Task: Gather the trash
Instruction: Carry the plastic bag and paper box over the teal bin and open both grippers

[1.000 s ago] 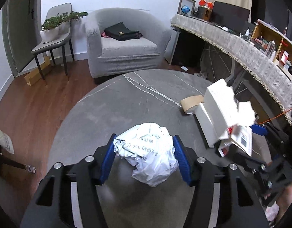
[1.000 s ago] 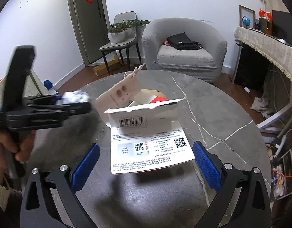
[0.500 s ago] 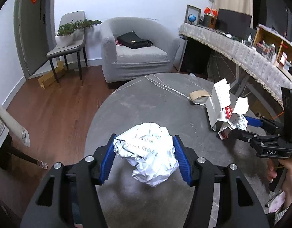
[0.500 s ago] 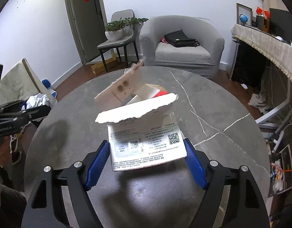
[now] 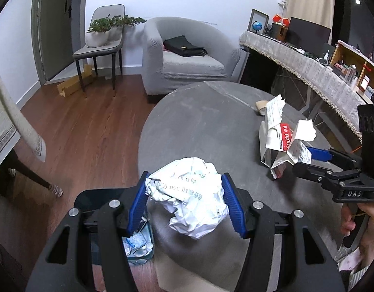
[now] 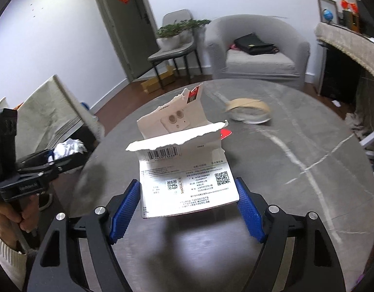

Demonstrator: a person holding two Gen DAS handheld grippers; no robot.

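A crumpled white paper ball (image 5: pixel 187 194) sits between the blue pads of my left gripper (image 5: pixel 185 182), which is shut on it at the left edge of the round grey table (image 5: pixel 199 121). The same ball (image 6: pixel 67 146) and left gripper (image 6: pixel 48 158) show at the left of the right wrist view. My right gripper (image 6: pixel 187 185) is shut on a torn white card package (image 6: pixel 184 170), both pads against its side edges, held a little above the tabletop (image 6: pixel 296 194). From the left wrist view, the package (image 5: pixel 279 136) hangs from the right gripper (image 5: pixel 315 155).
A dark bin (image 5: pixel 94 194) holding plastic wrappers (image 5: pixel 138 241) stands on the floor under the left gripper. A roll of brown tape (image 6: pixel 247 109) lies far back on the table. A grey armchair (image 5: pixel 187 58), a chair with plants (image 5: pixel 101 46) and a draped desk (image 5: pixel 308 73) stand beyond.
The left gripper carried the paper ball leftward to the table's edge, bringing the bin into view. The right gripper's jaws closed onto the package and raised it off the table.
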